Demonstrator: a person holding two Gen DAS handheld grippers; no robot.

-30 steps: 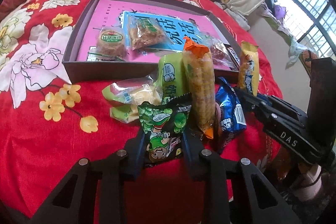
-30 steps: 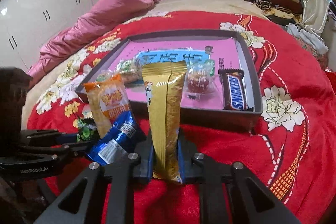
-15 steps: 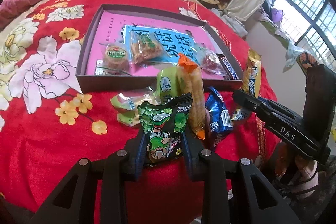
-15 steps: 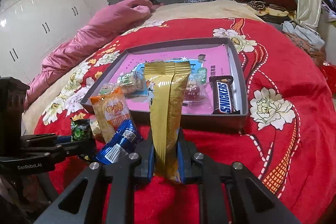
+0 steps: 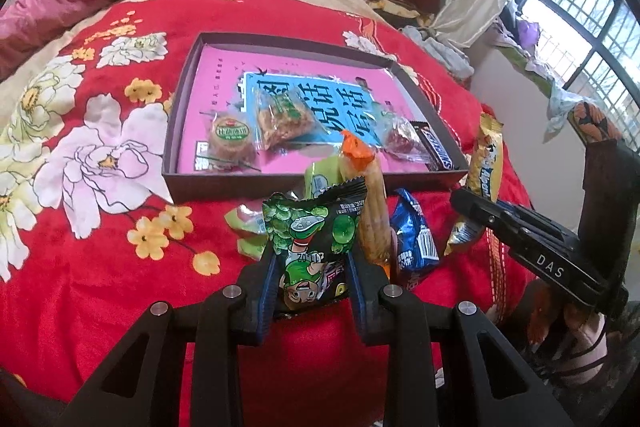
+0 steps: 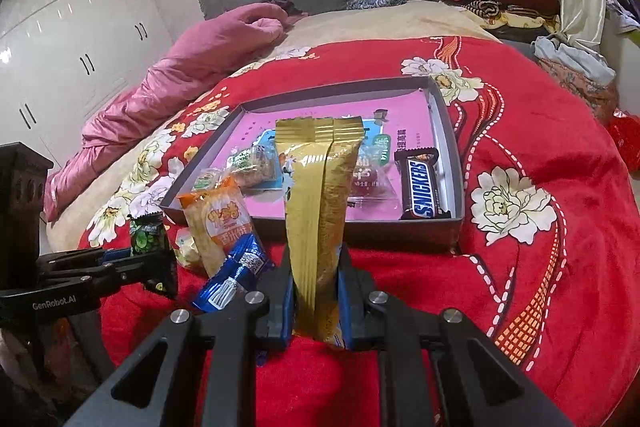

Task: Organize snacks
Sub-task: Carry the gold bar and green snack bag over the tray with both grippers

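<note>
The chocolate bar in the box reads "SNICKERS". The right gripper has "DAS" printed on its side. The left gripper is marked "GenRobot.AI". Chinese characters on the blue sheet and the snack packets cannot be made out.

Standing upright, clamped: green pea packet and gold wrapper. Lying in grey box: Snickers bar, round cookie. Leaning before box: orange packet, blue packet.
</note>
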